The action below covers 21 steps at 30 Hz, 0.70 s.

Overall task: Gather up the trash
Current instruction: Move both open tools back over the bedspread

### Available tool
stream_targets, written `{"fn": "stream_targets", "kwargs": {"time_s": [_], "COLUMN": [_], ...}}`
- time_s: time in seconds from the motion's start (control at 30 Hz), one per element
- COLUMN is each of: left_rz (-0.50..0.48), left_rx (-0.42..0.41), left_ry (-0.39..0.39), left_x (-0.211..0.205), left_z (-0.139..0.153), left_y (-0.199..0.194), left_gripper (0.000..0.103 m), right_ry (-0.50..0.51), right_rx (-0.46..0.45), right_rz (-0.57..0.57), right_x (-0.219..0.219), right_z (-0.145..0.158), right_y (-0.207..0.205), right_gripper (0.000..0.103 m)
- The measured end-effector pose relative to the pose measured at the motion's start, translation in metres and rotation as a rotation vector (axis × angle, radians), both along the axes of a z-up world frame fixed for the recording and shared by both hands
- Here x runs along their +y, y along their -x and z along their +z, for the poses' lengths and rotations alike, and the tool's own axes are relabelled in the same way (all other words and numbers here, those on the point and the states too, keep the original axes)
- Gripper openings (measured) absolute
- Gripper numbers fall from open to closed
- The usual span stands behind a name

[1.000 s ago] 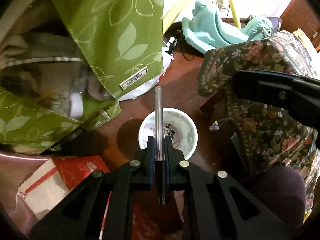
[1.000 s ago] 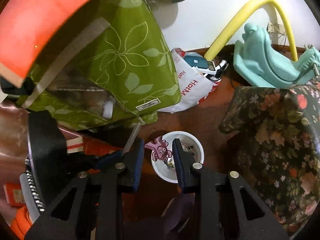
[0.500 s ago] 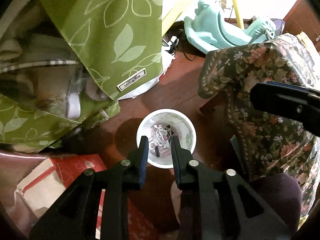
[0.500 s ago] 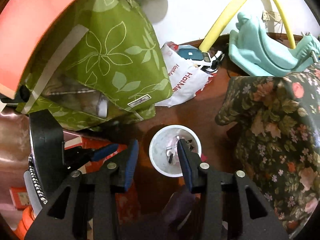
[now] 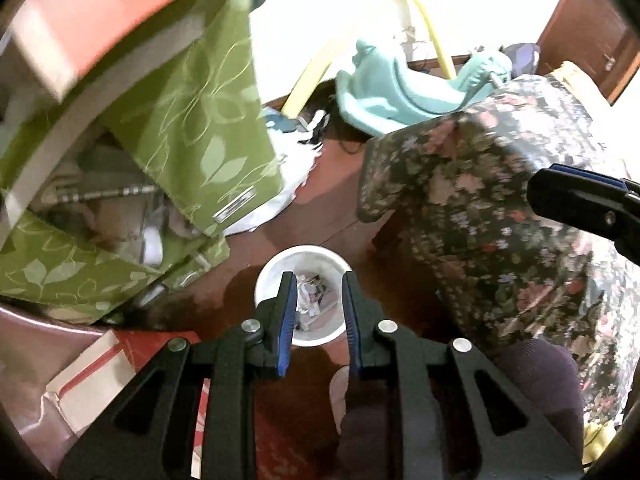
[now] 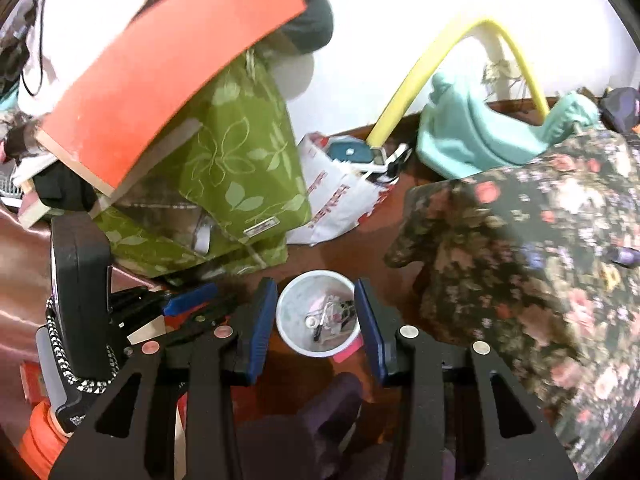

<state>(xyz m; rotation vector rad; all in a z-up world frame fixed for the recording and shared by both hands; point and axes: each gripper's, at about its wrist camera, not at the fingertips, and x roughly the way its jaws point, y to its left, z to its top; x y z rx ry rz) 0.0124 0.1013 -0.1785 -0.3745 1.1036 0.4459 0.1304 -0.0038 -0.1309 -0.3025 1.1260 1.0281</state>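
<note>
**Q:** So where is the trash, and what holds it?

**A:** One white round bin (image 5: 267, 280) stands on the dark red-brown floor (image 5: 332, 216), seen from above in both views. Inside lies a small heap of trash (image 6: 328, 320): pale paper scraps, a dark slim piece, a bit of pink. The single pieces are too small and jumbled to count or name.

**Q:** And the tongs?

**A:** Two pairs. The left tongs (image 5: 318, 312) are spread apart, holding nothing, with the bin showing in the gap between the blue-lined fingers. The right tongs (image 6: 316, 324) are spread wider, also holding nothing, one finger on either side of the bin's rim in the view.

**Q:** What surrounds the bin?

**A:** To its left, a green leaf-patterned fabric bag (image 6: 248, 168) slumps under a red-topped tabletop edge (image 6: 152, 68); its contents are blurred. Behind it sits one white plastic shopping bag (image 6: 336, 208) with red lettering, partly cut off. To the right, a dark floral cloth (image 5: 500, 216) covers something hidden beneath. Farther back are a teal plastic object (image 6: 480, 148) and one yellow tube (image 6: 408, 92) arching against the white wall. A red and white box (image 5: 92, 376) lies at lower left, cut off by the frame.
</note>
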Motion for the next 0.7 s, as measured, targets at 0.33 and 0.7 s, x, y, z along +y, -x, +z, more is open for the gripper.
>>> {"fn": "stream_targets", "kwargs": {"time_s": [0.33,0.7], "left_rz": [-0.139,-0.355], "left_rx": [-0.152,-0.321], "left_ry": [-0.041,-0.080], "left_x": [-0.063,-0.154], "left_z": [0.067,0.131], "left_y": [-0.043,-0.112], "left_gripper": [0.022,0.044], "right_ry": [-0.067,-0.119], "right_rx": [-0.177,-0.385], "right_rz": [-0.190,-0.527], "right_x": [-0.090,-0.212], "right_z": [0.060,0.118], "right_y": [-0.017,-0.061], "right_gripper": [0.037,0.037]}}
